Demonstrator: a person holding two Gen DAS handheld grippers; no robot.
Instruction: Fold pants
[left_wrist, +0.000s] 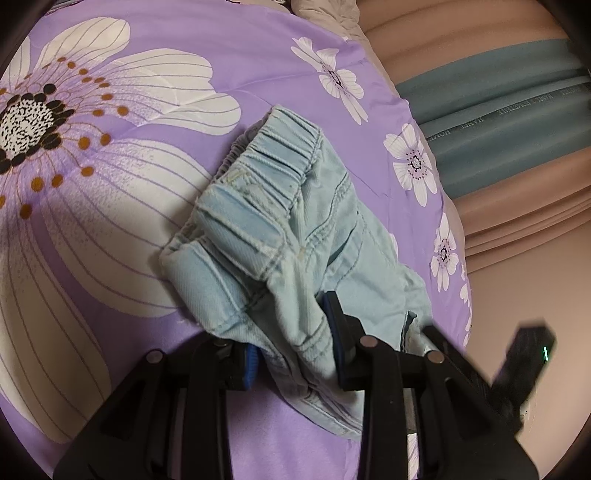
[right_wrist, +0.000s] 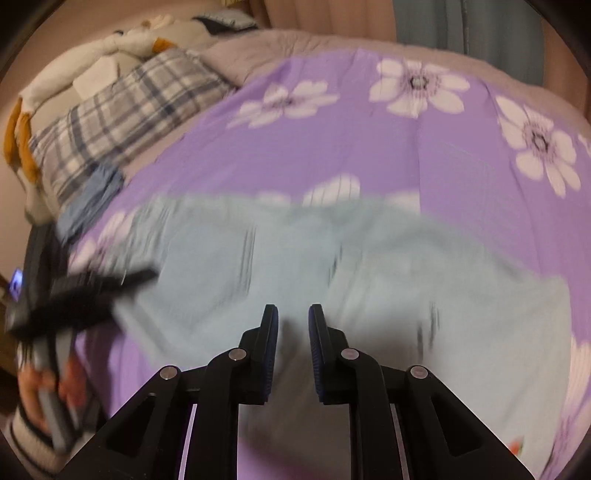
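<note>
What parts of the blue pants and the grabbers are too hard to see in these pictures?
- Pants legs: in the left wrist view, the left gripper covers the bunched cloth it pinches, and the lower edge cuts it off.
- Pants seams and folds: smeared by motion blur in the right wrist view.
- Right gripper: jaws slightly apart, but blur hides whether they touch cloth.
- Bedspread under the pants: hidden in both views.

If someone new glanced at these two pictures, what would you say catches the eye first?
Probably the purple bedspread with its huge white flower at the left of the left wrist view. Next, the pale blue pants bunched at its middle, waistband away from the camera, with the left gripper shut on their near edge. In the blurred right wrist view, the right gripper hangs over the pants with a narrow gap and nothing between its pads.
</note>
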